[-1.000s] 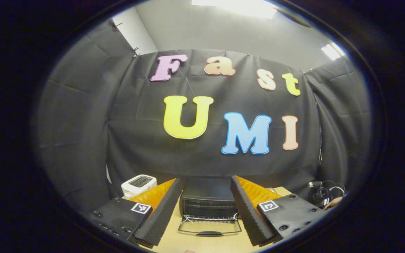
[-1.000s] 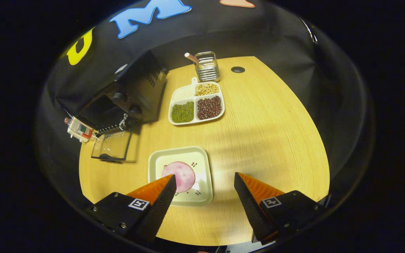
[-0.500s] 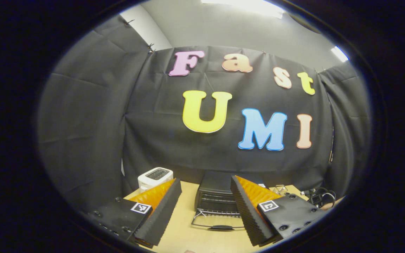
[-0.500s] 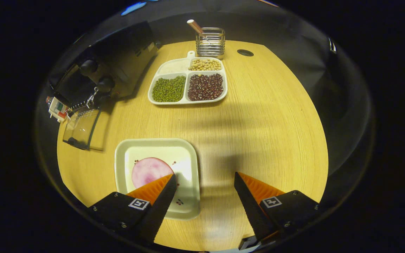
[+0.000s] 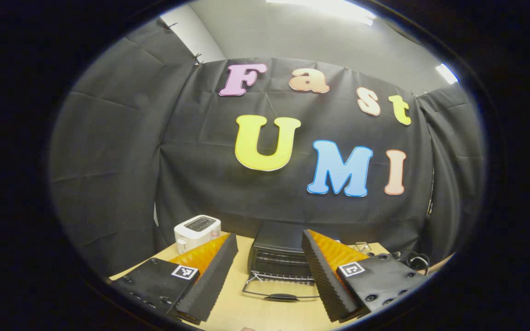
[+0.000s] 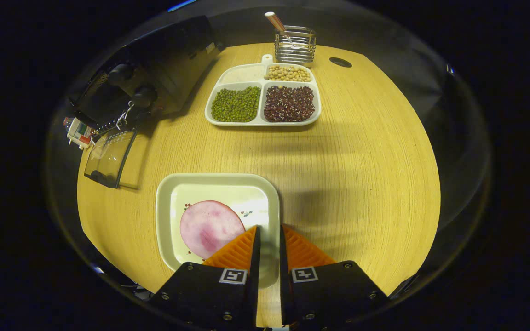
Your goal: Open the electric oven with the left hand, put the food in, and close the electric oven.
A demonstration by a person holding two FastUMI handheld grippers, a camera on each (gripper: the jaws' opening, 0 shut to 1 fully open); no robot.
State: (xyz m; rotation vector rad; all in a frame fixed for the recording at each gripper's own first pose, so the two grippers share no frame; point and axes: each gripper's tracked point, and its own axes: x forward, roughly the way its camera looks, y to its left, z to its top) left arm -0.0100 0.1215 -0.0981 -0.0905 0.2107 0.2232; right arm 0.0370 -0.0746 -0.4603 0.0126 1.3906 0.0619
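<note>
Black cloth (image 5: pixel 122 151) hangs in folds as the booth's wall, clipped at its top edge. Above it show a pale grey wall (image 5: pixel 292 37) and bright ceiling lights (image 5: pixel 325 5). The light wood-grain tabletop (image 6: pixel 361 151) has a round cable hole (image 6: pixel 340 61) near its far edge

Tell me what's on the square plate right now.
On the square plate lies one round pink slice of food. The right gripper, closed on the plate's right rim, covers the near corner, so anything under it is hidden.
</note>
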